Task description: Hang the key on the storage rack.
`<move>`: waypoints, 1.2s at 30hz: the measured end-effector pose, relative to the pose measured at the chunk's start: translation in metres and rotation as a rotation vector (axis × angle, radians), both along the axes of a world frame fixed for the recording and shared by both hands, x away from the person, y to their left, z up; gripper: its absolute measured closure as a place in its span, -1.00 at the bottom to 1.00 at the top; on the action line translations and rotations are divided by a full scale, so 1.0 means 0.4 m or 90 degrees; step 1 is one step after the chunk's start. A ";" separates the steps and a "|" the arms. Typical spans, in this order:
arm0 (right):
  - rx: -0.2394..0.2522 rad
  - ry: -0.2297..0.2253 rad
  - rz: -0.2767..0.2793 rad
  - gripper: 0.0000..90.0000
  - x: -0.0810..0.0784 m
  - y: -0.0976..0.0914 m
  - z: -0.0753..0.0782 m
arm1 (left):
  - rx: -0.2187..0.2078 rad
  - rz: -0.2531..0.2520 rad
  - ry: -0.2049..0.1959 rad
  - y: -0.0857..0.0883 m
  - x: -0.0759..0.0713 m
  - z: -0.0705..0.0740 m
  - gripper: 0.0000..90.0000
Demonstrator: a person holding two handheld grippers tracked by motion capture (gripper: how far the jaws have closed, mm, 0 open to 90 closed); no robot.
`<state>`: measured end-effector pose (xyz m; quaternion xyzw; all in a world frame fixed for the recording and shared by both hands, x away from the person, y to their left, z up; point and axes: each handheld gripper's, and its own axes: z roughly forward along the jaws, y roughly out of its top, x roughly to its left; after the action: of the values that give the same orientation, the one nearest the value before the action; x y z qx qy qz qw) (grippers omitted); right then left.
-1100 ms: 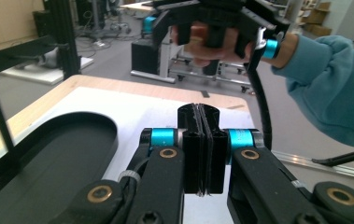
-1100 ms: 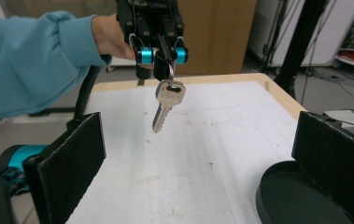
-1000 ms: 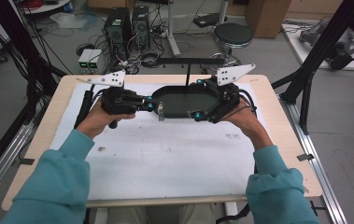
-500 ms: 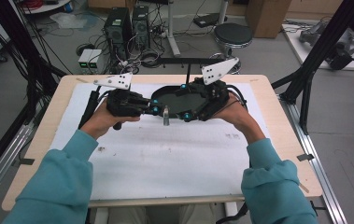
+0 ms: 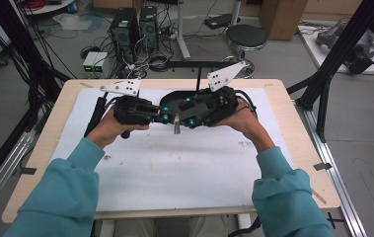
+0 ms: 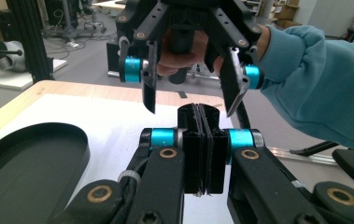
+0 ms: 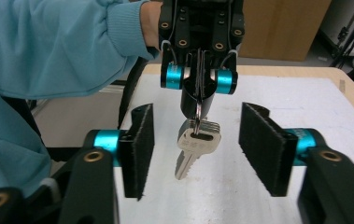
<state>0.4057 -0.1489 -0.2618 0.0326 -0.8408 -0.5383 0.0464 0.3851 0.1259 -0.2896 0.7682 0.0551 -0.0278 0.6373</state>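
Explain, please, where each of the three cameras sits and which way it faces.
High view: above the person's side, facing forward and down on the table; both forearms show.
Left gripper view: on the left gripper, facing the right gripper; a sleeve shows.
Right gripper view: on the right gripper, whose jaws have just been closing around the keys, not yet touching; facing the left gripper.
Shared: both gripper views see the white mat.

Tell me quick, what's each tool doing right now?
Left tool: shut on the key ring, keys hanging below.
Right tool: open, jaws just closing in either side of the keys, pads not touching.
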 end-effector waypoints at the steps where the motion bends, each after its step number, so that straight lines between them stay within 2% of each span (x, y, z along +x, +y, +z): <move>1: 0.003 0.000 0.000 0.12 0.001 0.002 0.000 | 0.000 0.000 0.000 0.000 0.000 0.000 0.96; 5: 0.009 0.004 -0.001 0.29 0.002 0.002 -0.002 | 0.000 0.001 0.000 0.001 0.000 0.000 0.96; 10: 0.000 0.019 -0.005 0.43 0.000 0.004 -0.002 | 0.000 0.003 -0.005 0.004 0.000 0.001 0.96; 15: -0.002 0.020 0.003 0.51 0.000 0.005 -0.003 | -0.006 0.003 -0.004 0.007 0.000 0.002 0.96; 17: -0.006 0.031 -0.003 0.53 -0.002 0.005 -0.002 | -0.005 0.004 -0.005 0.006 0.000 0.002 0.96; 19: 0.001 0.021 0.000 0.56 0.001 0.008 -0.003 | -0.003 0.001 -0.009 0.006 0.001 0.002 0.96; 24: -0.008 0.030 0.005 0.66 -0.004 0.007 -0.002 | -0.004 -0.003 -0.010 0.003 0.000 0.001 0.96; 26: -0.004 0.023 0.007 0.71 -0.003 0.008 -0.002 | -0.005 -0.005 -0.010 0.003 0.001 0.001 0.96; 32: -0.007 0.021 -0.007 0.91 -0.003 0.007 0.000 | -0.010 -0.012 -0.011 -0.001 0.000 0.000 0.96; 35: -0.010 0.028 -0.007 0.94 -0.004 0.006 0.000 | -0.009 -0.012 -0.013 -0.001 0.000 0.000 0.96; 36: -0.006 0.021 -0.010 0.95 -0.002 0.007 0.000 | -0.008 -0.012 -0.010 0.000 0.000 0.000 0.96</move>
<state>0.4049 -0.1461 -0.2618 0.0171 -0.8426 -0.5354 0.0561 0.3851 0.1259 -0.2897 0.7647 0.0426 -0.0277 0.6423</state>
